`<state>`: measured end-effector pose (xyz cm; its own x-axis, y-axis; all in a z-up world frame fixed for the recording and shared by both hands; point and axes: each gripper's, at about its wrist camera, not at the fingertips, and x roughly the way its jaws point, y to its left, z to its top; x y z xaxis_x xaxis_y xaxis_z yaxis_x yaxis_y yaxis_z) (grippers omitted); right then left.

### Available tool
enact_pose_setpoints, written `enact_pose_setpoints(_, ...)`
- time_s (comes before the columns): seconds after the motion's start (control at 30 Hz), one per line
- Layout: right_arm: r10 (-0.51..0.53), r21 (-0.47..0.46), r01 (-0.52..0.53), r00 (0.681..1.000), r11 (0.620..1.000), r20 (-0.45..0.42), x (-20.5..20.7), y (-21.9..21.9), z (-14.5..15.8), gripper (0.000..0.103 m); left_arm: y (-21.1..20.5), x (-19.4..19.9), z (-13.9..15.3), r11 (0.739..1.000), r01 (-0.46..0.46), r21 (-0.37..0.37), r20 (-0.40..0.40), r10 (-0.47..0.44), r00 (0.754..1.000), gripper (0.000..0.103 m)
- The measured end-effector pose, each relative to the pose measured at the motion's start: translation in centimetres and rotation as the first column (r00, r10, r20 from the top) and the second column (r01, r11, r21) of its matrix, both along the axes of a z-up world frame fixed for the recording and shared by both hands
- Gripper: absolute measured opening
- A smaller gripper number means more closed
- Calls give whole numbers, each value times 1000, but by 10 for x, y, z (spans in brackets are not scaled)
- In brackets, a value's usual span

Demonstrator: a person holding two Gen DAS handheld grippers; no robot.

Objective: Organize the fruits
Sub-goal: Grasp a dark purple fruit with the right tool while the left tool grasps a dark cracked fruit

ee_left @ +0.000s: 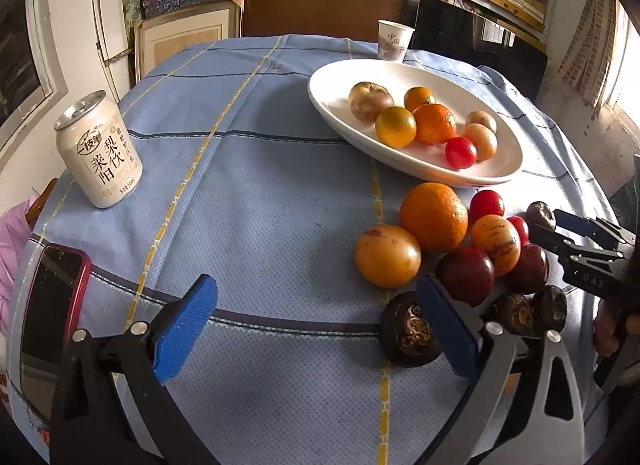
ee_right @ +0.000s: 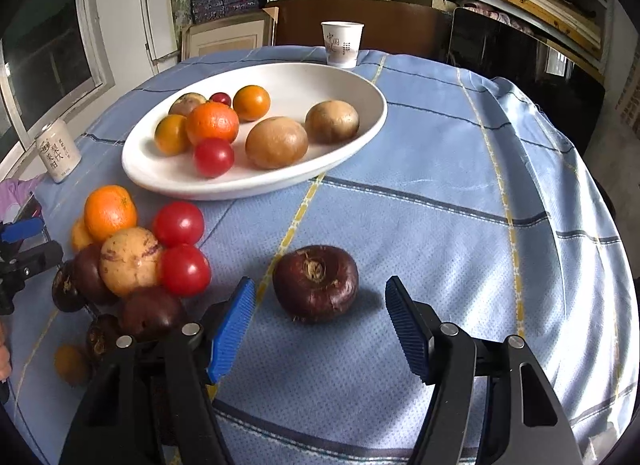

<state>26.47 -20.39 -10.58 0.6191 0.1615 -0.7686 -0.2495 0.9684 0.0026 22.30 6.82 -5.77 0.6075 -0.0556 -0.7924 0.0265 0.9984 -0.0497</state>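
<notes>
I have the right gripper (ee_right: 320, 329) lined up on a single dark, flattish water chestnut (ee_right: 316, 284) lying alone on the blue checked cloth (ee_right: 460, 169), apart from the heap of loose fruit (ee_right: 136, 253) to its left and short of the white oval plate (ee_right: 256, 181) behind it. The fingers stand apart, one on each side of the chestnut, neither pad touching it; nothing is held. The left gripper (ee_left: 316, 325) is likewise open and empty over bare cloth, its right pad just in front of another dark chestnut (ee_left: 404, 329) at the near edge of the heap. The plate already carries oranges, a red tomato and brown round fruit; much of the heap is not yet moved. My judgement on handling: the chestnut looks light, hard and smooth-skinned, so it should bear a firm pinch, but its squat, rounded sides may let it squirt out or roll. I would close across its widest band, low, with the stem scar facing up. The tomatoes (ee_right: 182, 245) beside the heap look soft; those need a gentler squeeze.
</notes>
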Motion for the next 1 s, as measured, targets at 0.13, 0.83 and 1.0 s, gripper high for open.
enact_pose_setpoints(0.13,0,6,0,1000,1000,-11,2,-1,-1,68,1,0,0,1000,-2,2,-1,2,1000,98)
enact_pose_setpoints(0.83,-37,35,37,999,999,-7,2,-10,0,43,-22,-16,-2,983,183,4,8,-183,983,98)
enact_pose_setpoints(1.0,-36,25,36,999,999,-6,2,-9,0,44,-31,-18,-5,974,227,26,2,-227,974,98)
